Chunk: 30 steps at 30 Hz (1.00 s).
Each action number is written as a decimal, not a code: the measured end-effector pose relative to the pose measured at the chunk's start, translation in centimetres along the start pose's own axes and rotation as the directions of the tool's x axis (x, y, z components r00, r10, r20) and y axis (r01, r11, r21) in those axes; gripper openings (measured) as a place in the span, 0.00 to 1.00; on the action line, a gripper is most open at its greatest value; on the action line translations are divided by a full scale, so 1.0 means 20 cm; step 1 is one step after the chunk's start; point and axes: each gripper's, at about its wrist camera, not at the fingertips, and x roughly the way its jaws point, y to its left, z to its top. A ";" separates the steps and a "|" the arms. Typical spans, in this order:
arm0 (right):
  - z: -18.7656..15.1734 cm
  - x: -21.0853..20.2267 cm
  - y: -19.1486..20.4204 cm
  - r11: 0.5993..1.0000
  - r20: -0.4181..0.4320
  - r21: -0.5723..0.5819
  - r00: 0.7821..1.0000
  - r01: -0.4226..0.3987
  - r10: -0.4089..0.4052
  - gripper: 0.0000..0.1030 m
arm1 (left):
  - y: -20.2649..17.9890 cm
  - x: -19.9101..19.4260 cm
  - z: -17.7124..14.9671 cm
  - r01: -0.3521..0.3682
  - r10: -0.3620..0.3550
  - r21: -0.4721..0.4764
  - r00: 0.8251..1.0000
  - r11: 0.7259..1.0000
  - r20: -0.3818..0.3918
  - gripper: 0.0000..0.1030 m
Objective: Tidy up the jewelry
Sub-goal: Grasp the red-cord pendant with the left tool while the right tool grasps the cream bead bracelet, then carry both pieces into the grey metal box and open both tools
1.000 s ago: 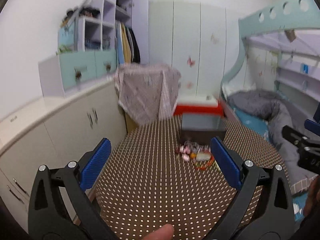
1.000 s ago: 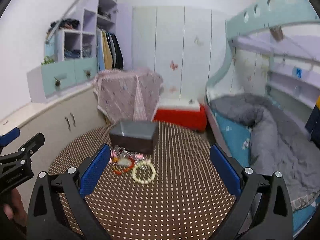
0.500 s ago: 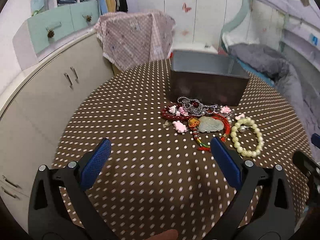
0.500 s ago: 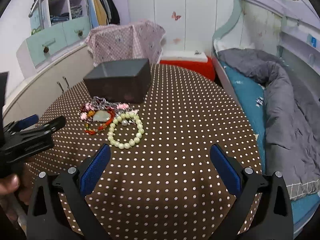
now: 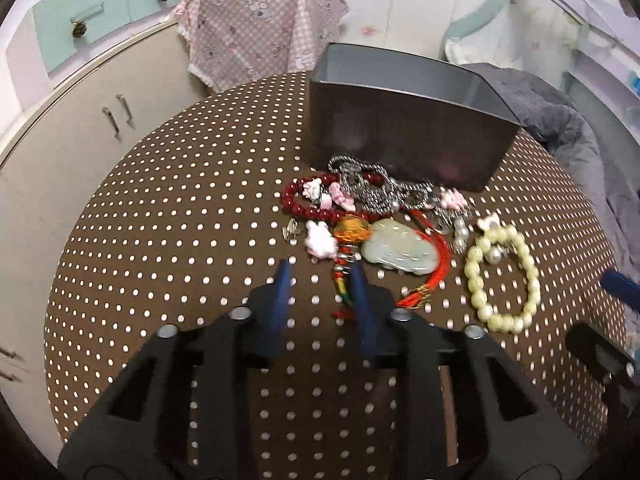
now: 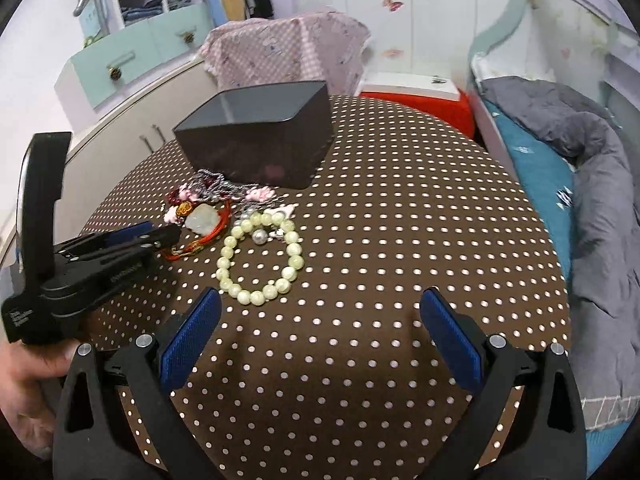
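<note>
A dark grey box stands open-topped and upright on the dotted tablecloth. Right at its front wall lies the tangle: a silver chain heaped across a red bead bracelet, small pink charms scattered among them. Nearer, a pale green jade pendant lies flat, red cord looping beside it. Just right of that, a pale pearl bracelet rests in an open ring, a silver bead inside.

No legible text anywhere.
</note>
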 end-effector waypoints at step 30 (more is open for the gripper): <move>0.29 -0.21 0.24 0.984 0.072 -0.123 0.988 -0.129 0.139 0.08 | 0.20 -0.54 0.17 0.299 -0.326 0.145 0.918 0.943 0.226 0.08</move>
